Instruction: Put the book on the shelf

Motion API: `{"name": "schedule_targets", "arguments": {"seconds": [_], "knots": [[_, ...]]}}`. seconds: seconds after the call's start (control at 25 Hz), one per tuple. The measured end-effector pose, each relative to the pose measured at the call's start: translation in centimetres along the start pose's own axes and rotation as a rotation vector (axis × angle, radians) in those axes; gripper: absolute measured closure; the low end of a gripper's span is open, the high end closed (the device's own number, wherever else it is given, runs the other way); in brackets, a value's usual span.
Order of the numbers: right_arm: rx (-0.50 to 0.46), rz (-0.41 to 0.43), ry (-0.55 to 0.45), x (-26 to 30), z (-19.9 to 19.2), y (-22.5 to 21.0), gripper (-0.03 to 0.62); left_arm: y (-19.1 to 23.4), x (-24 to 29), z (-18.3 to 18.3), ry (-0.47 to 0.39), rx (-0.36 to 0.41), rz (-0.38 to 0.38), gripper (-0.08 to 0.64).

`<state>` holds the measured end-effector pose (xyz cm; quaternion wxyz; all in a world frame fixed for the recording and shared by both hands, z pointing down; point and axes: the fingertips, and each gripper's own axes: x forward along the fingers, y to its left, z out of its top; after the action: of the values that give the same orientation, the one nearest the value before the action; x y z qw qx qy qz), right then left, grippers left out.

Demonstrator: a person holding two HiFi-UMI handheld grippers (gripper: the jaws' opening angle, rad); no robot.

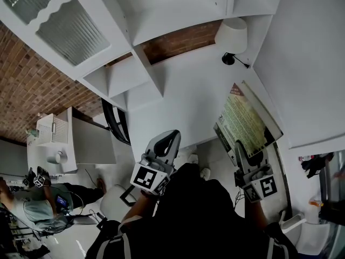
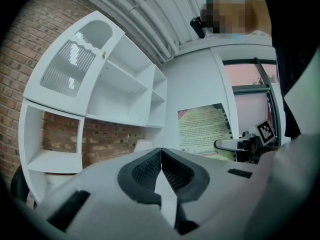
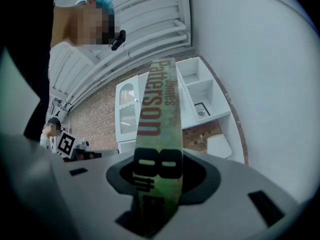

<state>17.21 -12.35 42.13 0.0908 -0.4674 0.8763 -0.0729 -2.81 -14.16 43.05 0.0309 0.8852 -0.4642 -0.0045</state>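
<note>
Lower end of the book [image 3: 159, 129] is hidden between the fingers [image 3: 199, 179]; cover print probably too small.

one book [image 1: 248, 120], one lamp [image 1: 232, 35], one shelf unit [image 1: 116, 77], two grippers [image 1: 172, 136] [image 1: 241, 151]

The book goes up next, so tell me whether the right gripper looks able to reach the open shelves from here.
Probably yes. The right gripper grips the book, and nothing stands between it and the open shelves. The left gripper, shut and empty, sits off to one side.
</note>
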Motion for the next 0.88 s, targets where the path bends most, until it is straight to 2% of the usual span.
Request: {"name": "schedule_targets", "arguments": {"seconds": [0.28,0.48,0.68,0.88], "knots": [[-0.014,-0.017,0.006,2.2,0.5,-1.2,0.426,1.7,2.4,0.3,-0.016,-0.007,-0.016,0.541],[-0.034,0.000,0.005,4.3,1.3,-1.8,0.426,2.6,4.8,1.5,-0.033,-0.003,-0.032,0.541],[-0.043,0.020,-0.004,6.8,2.0,-2.2,0.426,4.4,6.2,1.7,-0.023,0.001,-0.017,0.541],[-0.070,0.049,-0.040,10.1,3.9,-2.7,0.426,5.5,7.6,3.0,-0.066,0.024,-0.036,0.541]]}}
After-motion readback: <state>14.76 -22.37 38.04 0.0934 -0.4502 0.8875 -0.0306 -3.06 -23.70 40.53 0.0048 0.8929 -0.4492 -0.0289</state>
